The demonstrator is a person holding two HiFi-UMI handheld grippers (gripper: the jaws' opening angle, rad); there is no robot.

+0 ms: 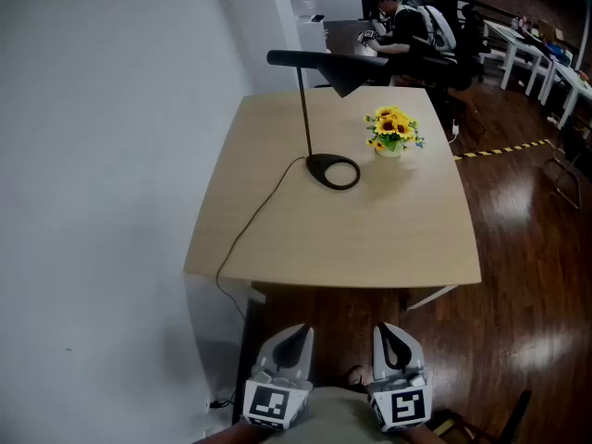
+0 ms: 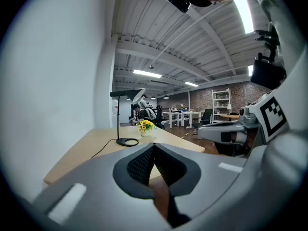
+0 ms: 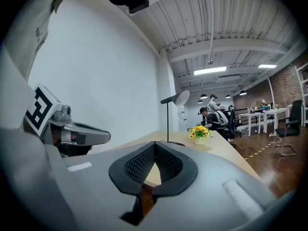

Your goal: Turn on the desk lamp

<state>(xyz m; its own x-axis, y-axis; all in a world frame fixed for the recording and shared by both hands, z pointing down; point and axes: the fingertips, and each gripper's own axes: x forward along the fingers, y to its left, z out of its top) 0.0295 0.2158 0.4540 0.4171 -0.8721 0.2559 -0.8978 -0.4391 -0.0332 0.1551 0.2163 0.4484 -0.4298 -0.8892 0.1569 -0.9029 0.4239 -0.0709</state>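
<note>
Indoors, wall-side table [image 1: 379, 243] with desk lamp [image 1: 320, 166]

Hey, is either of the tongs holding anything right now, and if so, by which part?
Nothing is held. The left tongs and right tongs are both shut and empty, short of the table; the desk lamp stands untouched.

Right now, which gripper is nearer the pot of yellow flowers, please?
Right. The right gripper, short of the table, lines up with the flower pot; the left gripper is equally far back but offset left.
</note>
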